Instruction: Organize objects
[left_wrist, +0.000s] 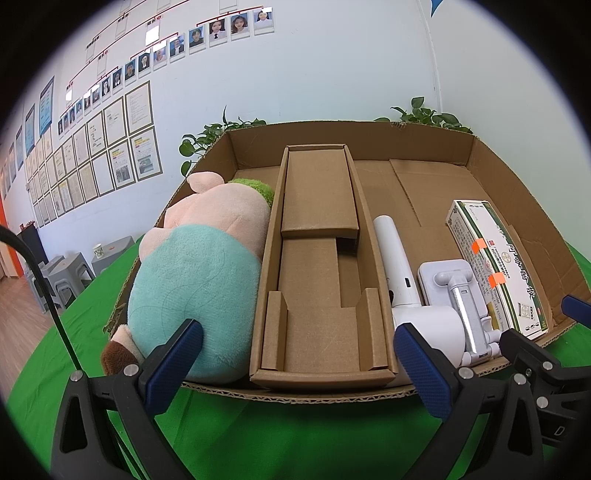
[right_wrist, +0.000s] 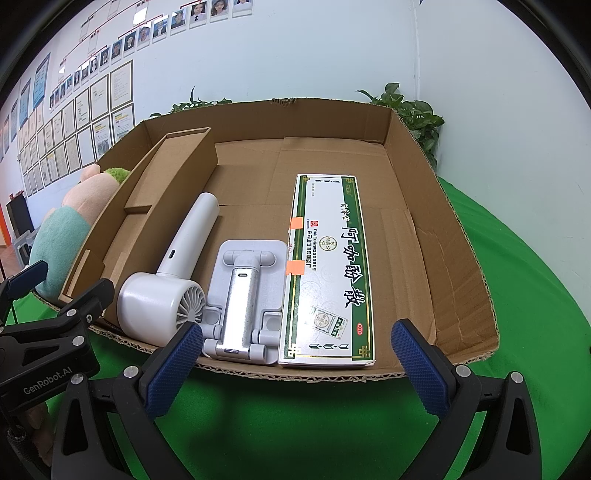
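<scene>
An office or company workspace is indicated: an organisation chart of staff portrait photos (left_wrist: 147, 62) linked by red lines is mounted at the upper left, with framed certificates and notices (left_wrist: 107, 155) ranked below it. Grey stools (left_wrist: 70, 273) are seen at the left edge, and potted plants (right_wrist: 413, 114) along the pale wall

**Cardboard, plush and plastic on a green cloth**

A large tray (right_wrist: 424, 206) of raw corrugated cardboard, matt brown with frayed cut edges, sits on a matt green cloth (right_wrist: 295, 417). The narrow inner box (left_wrist: 317, 258) is the same dull cardboard. The soft toy (left_wrist: 199, 273) is fuzzy plush. The handheld fan (right_wrist: 166, 291) is smooth white plastic; the phone stand (right_wrist: 243, 295) pairs pale plastic with a brushed metal arm. The medicine box (right_wrist: 328, 266) is glossy printed card. The pads (right_wrist: 173, 373) are textured blue rubber.
</scene>
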